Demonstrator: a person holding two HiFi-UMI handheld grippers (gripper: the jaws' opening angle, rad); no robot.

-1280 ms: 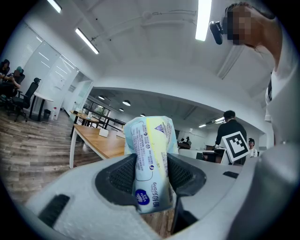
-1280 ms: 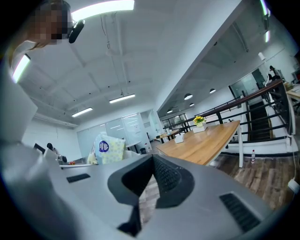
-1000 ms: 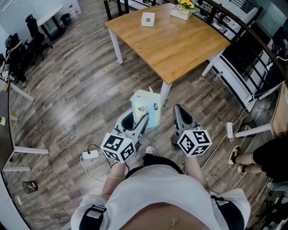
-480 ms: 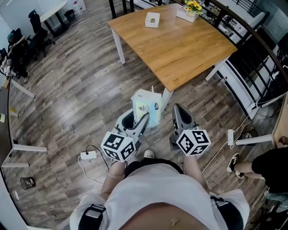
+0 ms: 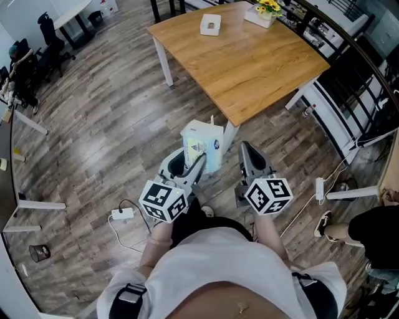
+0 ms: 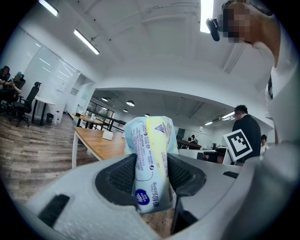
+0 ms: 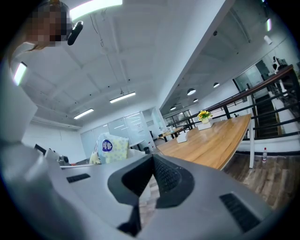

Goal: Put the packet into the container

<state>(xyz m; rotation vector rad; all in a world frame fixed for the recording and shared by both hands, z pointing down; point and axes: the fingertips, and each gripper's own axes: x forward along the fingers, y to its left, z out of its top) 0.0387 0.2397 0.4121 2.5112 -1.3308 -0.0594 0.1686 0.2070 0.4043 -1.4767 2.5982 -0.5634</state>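
We count one light wooden table with white legs (image 5: 249, 62). On that table we count one white square box (image 5: 211, 25) and one white pot of yellow flowers (image 5: 263, 12). Just off the table's near corner we count one pale blue and yellow plastic packet (image 5: 202, 144) and two grey two-jaw grippers: the left gripper (image 5: 198, 163) and the right gripper (image 5: 247, 149). On the floor we count two strips: one white power strip (image 5: 123, 215) left of that corner and a second white power strip (image 5: 319, 182) right of it. We also count one small dark cup (image 5: 39, 253) far to the table's left, and one other person in black (image 5: 374, 227) to the table's right.
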